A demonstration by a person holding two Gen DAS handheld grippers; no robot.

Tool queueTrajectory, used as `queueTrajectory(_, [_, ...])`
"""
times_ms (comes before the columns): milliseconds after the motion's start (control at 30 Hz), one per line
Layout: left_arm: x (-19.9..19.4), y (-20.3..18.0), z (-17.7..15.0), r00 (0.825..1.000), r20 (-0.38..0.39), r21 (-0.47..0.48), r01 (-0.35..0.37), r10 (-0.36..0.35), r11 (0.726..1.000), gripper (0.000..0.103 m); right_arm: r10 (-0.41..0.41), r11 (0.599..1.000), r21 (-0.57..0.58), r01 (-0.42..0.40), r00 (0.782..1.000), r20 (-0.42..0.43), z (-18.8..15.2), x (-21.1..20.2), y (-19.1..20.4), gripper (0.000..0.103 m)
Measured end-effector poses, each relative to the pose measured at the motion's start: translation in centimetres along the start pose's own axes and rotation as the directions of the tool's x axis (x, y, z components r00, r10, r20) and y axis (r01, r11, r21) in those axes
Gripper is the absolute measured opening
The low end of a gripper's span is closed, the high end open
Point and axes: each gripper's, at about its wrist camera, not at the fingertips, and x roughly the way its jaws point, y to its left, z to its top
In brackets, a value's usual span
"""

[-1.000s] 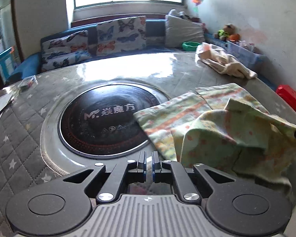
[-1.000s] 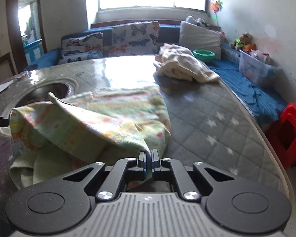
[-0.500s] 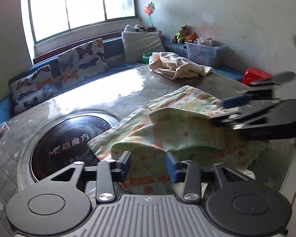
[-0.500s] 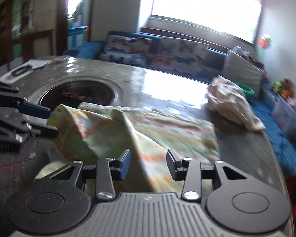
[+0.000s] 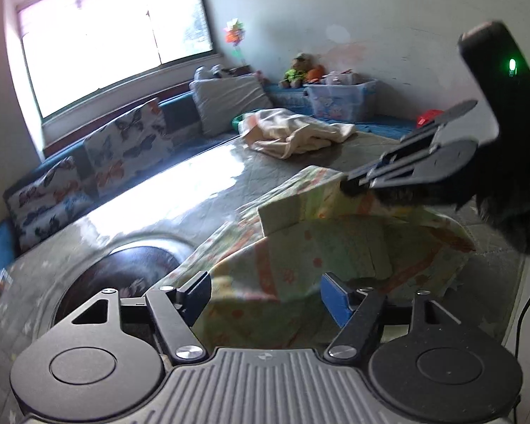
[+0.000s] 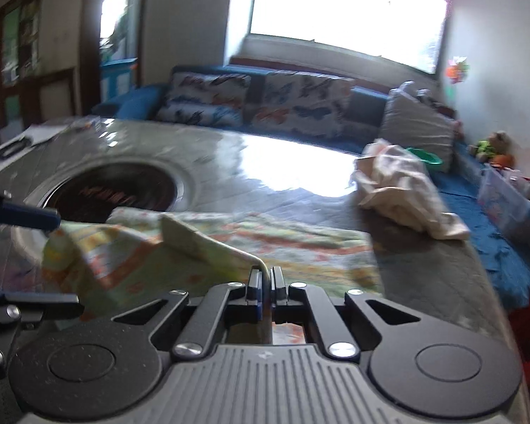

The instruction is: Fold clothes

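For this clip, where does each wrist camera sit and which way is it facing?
Left wrist: on the left gripper, jaws open, over the floral green cloth, facing the window corner; the right gripper shows at right.
Right wrist: on the right gripper, jaws shut on a fold of that cloth, facing the sofa and window; the left gripper shows at left.
Shared: the cloth, the crumpled cream garment, and the dark round table inset.

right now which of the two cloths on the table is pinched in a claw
The green-and-orange patterned cloth: the right claw is shut on a raised fold of it. The cream cloth lies crumpled at the far edge, untouched.
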Motion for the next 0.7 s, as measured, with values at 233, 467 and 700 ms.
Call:
queueTrajectory(233, [2.1, -3.7, 0.4, 0.996, 0.016, 0.166, 0.084, -0.088, 0.983, 0.072, -0.112, 0.988, 0.11, 0.111, 0.994, 0.007, -1.4, -2.1, -4.7, 0.003])
queueTrajectory(467, [5.7, -5.3, 0.3, 0.996, -0.027, 0.24, 0.085, -0.081, 0.967, 0.071, -0.178, 0.951, 0.249, 0.185, 0.983, -0.052, -4.7, -3.4, -9.1, 0.003])
queueTrajectory(700, [7.5, -5.4, -0.4, 0.996, -0.046, 0.231, 0.079, -0.07, 0.97, 0.019, -0.169, 0.933, 0.305, 0.193, 0.98, -0.102, -7.5, -4.1, -9.8, 0.009])
